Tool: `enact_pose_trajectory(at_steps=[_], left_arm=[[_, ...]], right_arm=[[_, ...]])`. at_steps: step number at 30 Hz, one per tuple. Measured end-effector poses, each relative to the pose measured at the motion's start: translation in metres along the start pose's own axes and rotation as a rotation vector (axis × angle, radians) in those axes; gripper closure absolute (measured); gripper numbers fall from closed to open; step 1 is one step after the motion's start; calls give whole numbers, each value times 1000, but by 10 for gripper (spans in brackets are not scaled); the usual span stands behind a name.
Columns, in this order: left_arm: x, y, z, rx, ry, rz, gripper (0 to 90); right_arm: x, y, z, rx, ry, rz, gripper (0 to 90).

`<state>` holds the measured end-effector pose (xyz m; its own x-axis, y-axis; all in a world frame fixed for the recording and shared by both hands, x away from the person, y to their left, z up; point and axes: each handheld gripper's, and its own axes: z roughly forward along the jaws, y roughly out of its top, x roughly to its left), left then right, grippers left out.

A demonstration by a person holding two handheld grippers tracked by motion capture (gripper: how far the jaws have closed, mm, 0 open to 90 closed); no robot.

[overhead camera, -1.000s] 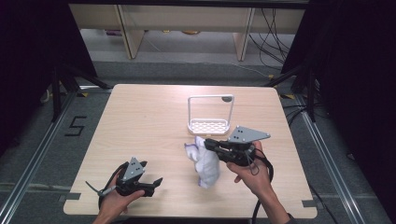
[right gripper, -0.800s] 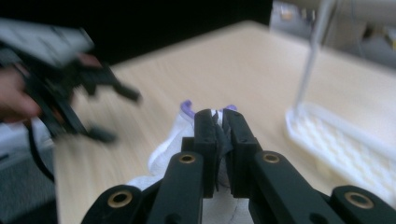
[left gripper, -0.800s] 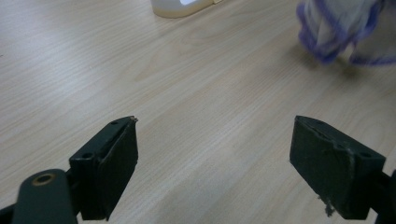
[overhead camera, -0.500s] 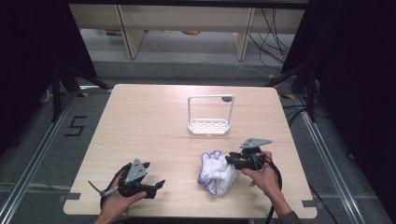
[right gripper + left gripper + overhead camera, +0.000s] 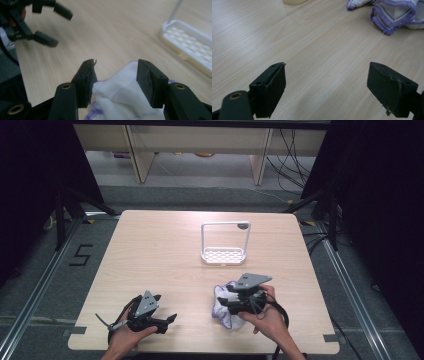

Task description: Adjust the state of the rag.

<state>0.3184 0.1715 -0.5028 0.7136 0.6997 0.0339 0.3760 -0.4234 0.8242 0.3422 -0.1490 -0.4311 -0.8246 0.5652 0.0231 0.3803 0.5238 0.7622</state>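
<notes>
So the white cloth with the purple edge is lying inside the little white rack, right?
No. The cloth lies on the bare table, near the person's edge and apart from the rack. It is white with a purple edge, as the high view shows.

A white cloth (image 5: pixel 226 307) with purple stitched edging is seen crumpled in a loose heap on the counter (image 5: pixel 165 255), near its front edge and right of the middle. Its folds are bunched upward rather than spread flat, and the purple hem (image 5: pixel 387 17) is curled over along the side. It lies well apart from the white rack (image 5: pixel 224 254) behind it.
</notes>
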Motion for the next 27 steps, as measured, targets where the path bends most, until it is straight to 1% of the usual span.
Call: enact_pose_trajectory(at_steps=[1,2,3,4,5,6,7,8,9,10,11,12,13,14,15,16,17,18,19,20,21,22,23,24,25,26,27], left_arm=[[0,0,0,0,0,0,155],[0,0,0,8,2,5,155],[2,0,-2,27,3,27,155],[2,0,-2,27,3,27,156],[2,0,-1,3,-2,-1,156],[3,0,-1,12,8,7,156],[3,0,-1,12,8,7,156],[2,-1,-1,13,6,4,156],[3,-1,-1,12,4,3,156],[3,-1,-1,12,4,3,156],[3,0,-3,16,3,8,156],[3,0,-3,16,3,8,156],[5,0,-3,15,0,11,156],[5,0,-3,15,0,11,156],[4,0,-2,8,1,-4,156],[6,0,-4,23,-4,4,155],[6,0,-4,23,-4,4,156],[4,1,-2,-7,-24,-48,156],[3,2,0,-12,-35,-73,156],[3,2,0,-12,-35,-73,157],[2,5,4,-13,-65,-76,157],[1,7,7,-8,-72,-78,157],[0,10,10,-14,-84,-71,157],[-1,14,14,-19,-92,-67,157],[-3,18,16,-19,-93,-68,158],[-3,25,21,-25,-99,-65,158],[-3,25,21,-25,-99,-65,159]], right_arm=[[0,0,0,0,0,0,492],[7,-2,13,38,0,-12,494],[8,-2,17,52,0,-24,494],[8,-2,17,52,0,-24,494],[11,-3,27,82,-16,-34,493],[12,-5,33,102,-35,-41,495],[12,-5,33,102,-35,-41,495],[11,-11,44,160,-70,-100,615],[9,-13,46,183,-65,-110,698],[9,-13,46,183,-65,-110,698],[5,-15,42,157,-57,-132,804],[5,-15,42,157,-57,-132,804],[3,-13,23,124,-53,-103,828],[3,-13,23,124,-53,-103,828],[-2,-11,3,42,-2,-98,834],[-3,-10,-9,12,19,-59,834],[-3,-10,-9,12,19,-59,834],[-8,-12,-32,-55,18,-40,834],[-10,-13,-39,-79,23,-39,834],[-12,-17,-51,-97,17,-7,834],[-16,-21,-59,-118,17,-11,834],[-21,-27,-67,-137,8,3,834],[-23,-33,-72,-143,25,35,834],[-28,-40,-75,-166,28,36,834],[-31,-48,-78,-173,28,58,834],[-33,-53,-79,-166,32,77,834],[-33,-53,-79,-166,32,77,834]])
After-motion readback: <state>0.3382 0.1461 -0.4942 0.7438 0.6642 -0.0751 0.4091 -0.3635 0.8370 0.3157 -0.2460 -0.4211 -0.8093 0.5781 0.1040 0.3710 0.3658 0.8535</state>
